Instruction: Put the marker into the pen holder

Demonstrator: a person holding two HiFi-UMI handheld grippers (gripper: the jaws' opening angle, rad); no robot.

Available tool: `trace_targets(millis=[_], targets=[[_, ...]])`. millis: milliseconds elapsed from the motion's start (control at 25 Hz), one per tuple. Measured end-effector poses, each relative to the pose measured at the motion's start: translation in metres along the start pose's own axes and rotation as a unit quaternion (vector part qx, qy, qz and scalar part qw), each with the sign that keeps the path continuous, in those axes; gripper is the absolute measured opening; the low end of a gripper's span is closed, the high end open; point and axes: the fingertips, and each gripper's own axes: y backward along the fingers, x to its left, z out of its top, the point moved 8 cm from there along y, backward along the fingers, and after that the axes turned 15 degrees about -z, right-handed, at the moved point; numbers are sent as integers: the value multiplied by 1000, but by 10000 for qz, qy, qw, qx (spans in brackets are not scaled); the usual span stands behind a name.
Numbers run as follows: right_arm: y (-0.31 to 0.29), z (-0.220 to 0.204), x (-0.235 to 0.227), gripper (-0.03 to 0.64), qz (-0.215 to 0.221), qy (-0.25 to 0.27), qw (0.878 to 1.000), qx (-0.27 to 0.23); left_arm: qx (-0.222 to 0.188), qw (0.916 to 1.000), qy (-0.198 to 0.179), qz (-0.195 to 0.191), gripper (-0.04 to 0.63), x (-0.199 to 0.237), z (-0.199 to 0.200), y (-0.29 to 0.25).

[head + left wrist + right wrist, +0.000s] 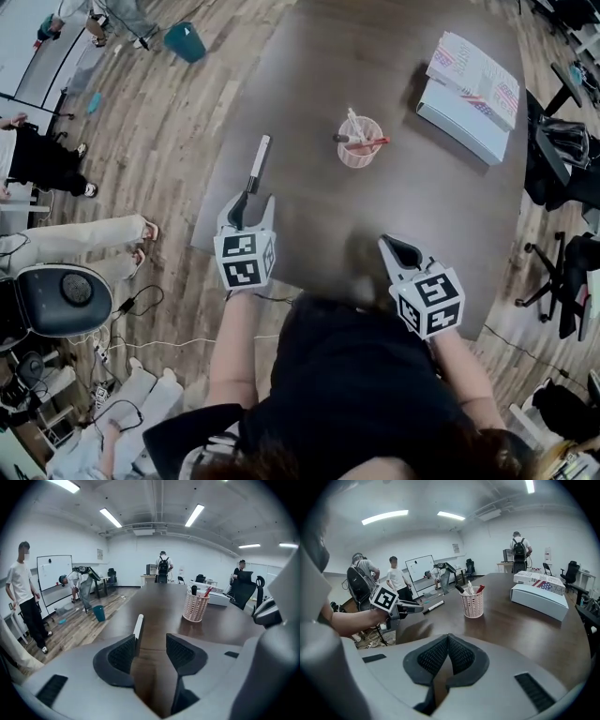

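On the dark worktop (309,84), the marker (256,167) lies flat near the left edge, well apart from the pink pen holder (360,142) standing at mid-table. Your left gripper (248,208) sits right at the marker's black end with its jaws apart. In the left gripper view the white barrel (138,626) runs forward along the inner edge of the left pad, and its near end is hidden behind that pad. You can't tell whether the pad touches it, and the other pad stands clear of it, so nothing is clamped.

Your right gripper (401,249) hovers over the worktop's near side. In its own view the jaws are pressed together with nothing between them.

The holder already carries a few pens. A red one and a dark one show, and the rest are too small to sort out. Your body covers the worktop's near edge in the head view. A white box (469,94) lies at the far right corner.
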Motion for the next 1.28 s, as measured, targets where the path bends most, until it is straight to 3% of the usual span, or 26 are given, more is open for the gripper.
trace_targets(millis=[600,800,1040,1280], targets=[[-27,10,20,18,-363,-266,9988,201,857,9958,148,-290,198,57,-15,-43],[-33,14,23,18,-375,-323,9985,244,832,9956,205,-388,179,62,-16,-43],[-34,13,21,18,-324,-366,9985,256,878,9952,20,-426,84,58,-18,-42],[-33,14,16,18,-272,-350,9989,176,725,9961,-107,-483,81,46,-15,-34]])
